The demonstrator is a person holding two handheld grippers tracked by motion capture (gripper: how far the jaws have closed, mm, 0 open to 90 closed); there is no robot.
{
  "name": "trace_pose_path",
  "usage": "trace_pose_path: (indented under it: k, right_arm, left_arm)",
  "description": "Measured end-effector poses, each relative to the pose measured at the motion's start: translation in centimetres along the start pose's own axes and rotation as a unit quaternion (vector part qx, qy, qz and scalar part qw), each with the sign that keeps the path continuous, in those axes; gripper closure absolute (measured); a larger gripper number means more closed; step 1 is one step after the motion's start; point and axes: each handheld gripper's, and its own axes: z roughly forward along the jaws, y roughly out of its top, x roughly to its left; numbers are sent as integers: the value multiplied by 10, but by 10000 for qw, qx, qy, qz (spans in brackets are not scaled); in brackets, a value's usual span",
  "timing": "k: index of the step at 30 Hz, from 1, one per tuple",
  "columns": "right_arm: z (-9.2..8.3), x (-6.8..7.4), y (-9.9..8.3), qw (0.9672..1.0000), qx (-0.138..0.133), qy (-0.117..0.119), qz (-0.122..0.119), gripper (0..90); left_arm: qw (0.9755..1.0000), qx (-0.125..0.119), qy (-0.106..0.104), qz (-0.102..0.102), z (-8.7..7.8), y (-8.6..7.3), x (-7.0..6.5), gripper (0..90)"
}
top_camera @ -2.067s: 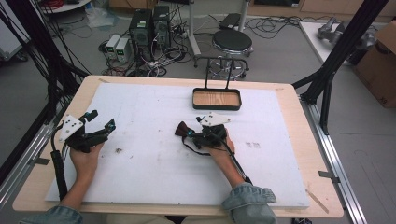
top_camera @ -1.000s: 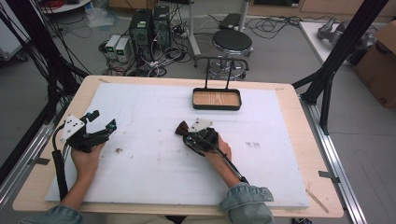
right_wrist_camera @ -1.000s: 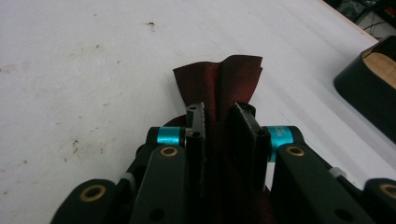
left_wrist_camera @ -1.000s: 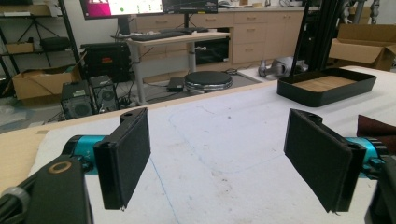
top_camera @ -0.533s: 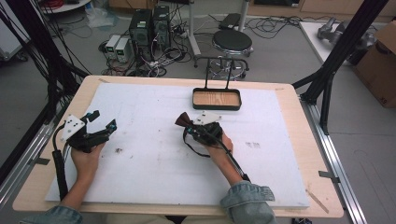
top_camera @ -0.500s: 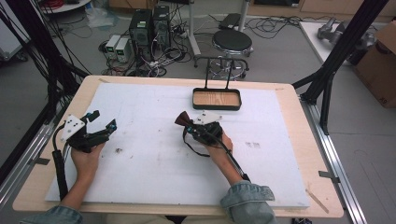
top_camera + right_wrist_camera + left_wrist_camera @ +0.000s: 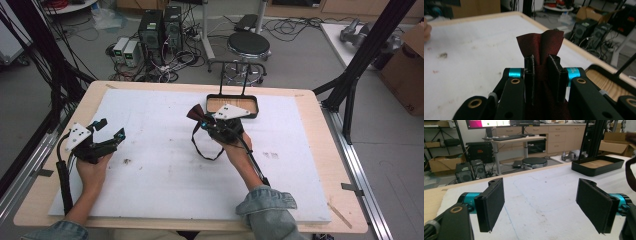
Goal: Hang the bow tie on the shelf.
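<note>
My right gripper (image 7: 204, 119) is at mid-table, just in front of a black tray (image 7: 232, 96), held above the white mat. It is shut on a dark red piece of cloth (image 7: 194, 113). In the right gripper view the cloth (image 7: 541, 43) fans out above the closed jaws of the right gripper (image 7: 544, 65), and more of it bunches below them. A black strap loop (image 7: 205, 150) hangs under that hand. My left gripper (image 7: 111, 129) rests low at the table's left side. In its own view the left gripper (image 7: 540, 205) stands wide open with nothing between the pads (image 7: 495, 200).
The black tray (image 7: 596, 168) has a wooden floor and sits at the back centre of the white mat (image 7: 165, 175). Small dark specks (image 7: 126, 161) mark the mat near the left hand. Black frame posts (image 7: 367, 55) rise at the right corner.
The right gripper has carried the red cloth a little farther back toward the tray, turning as it went. The left gripper has stayed in place, open.
</note>
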Motion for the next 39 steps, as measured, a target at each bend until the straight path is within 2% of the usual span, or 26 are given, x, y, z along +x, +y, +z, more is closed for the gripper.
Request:
trace_pose_path:
  k: [7,12,15,18,25,31,33,35,37,39]
  right_arm:
    - [-2,-12,19,9996,-253,1,144,762]
    - [0,-23,25,9986,-419,-122,286,762]
    - [2,-29,26,9974,-512,-213,458,762]
    - [4,-36,30,9966,-586,-302,498,762]
    - [16,-48,43,9947,-710,-492,562,762]
    - [28,-57,50,9917,-816,-695,713,762]
    - [32,-61,52,9905,-875,-693,802,763]
    - [37,-63,54,9911,-810,-687,805,763]
    - [40,-63,56,9910,-833,-746,736,763]
    - [43,-63,58,9902,-870,-764,782,763]
  left_arm:
    - [10000,12,-12,-1,0,0,0,231]
    - [10000,8,-29,-5,1,-1,-1,231]
    - [10000,14,-25,0,2,-1,-1,232]
    - [10000,11,-22,5,2,-1,-1,234]
    - [10000,11,-25,-5,2,-1,0,235]
    - [10000,11,-42,-16,2,-1,-1,235]
    - [10000,13,-52,-18,2,-1,-1,235]
    - [10000,7,-61,-23,2,-1,-1,235]
    - [10000,4,-57,-22,2,-1,-1,236]
    - [10000,1,-59,-24,3,-1,-1,236]
